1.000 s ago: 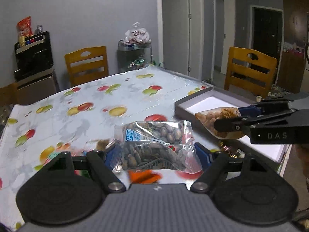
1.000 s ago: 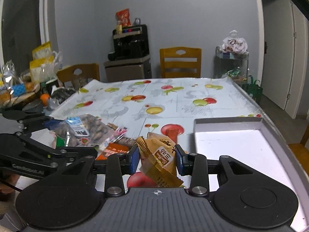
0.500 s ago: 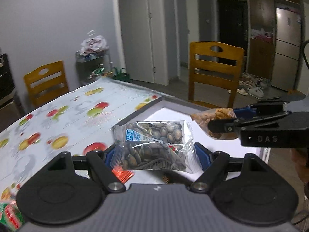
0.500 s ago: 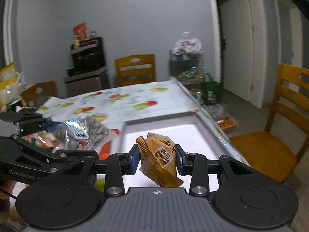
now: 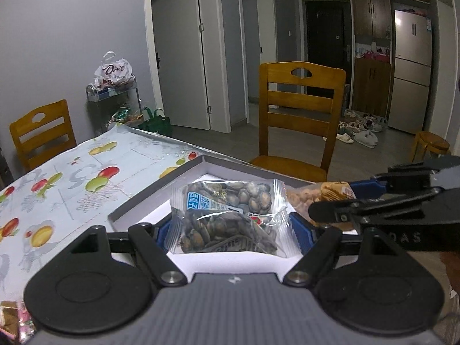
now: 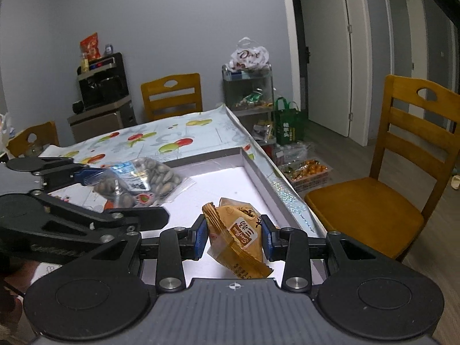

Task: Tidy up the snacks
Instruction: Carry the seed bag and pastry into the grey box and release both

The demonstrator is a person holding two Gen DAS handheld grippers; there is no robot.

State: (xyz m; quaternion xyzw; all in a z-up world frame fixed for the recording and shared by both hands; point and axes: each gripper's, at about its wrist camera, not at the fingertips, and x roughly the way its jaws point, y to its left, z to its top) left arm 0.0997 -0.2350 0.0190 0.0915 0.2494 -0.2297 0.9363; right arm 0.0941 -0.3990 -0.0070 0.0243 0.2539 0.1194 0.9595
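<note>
Both claws have swung off the fruit-print counter [image 6: 178,135] since a second ago and now hang over the white tray [image 6: 218,181], each carrying the same packet as before.

Left claw [image 5: 230,230]: clenched on the clear seed packet [image 5: 227,215], pads on its two side edges, packet above the tray's near corner. Right claw [image 6: 234,237]: clenched on the orange packet [image 6: 235,233], above the tray's right half, near the rim.

Risks, my judgement:
- Seed packet is held only by its crinkly film edges; it could slip or rotate out if I jolt.
- Claws are just beside each other; in the left view the right claw's finger [image 5: 373,204] crosses close to my left one. Releasing together could knock them.
- Orange packet sits close to the tray's right wall [image 6: 276,189]; dropped from here it may land on the rim and tip out towards the chair [image 6: 373,207].

Hard to make out: tray floor under both claws is hidden by their bodies; height above the tray unclear. Packets at the left view's bottom-left corner [image 5: 14,322] are cut off.
</note>
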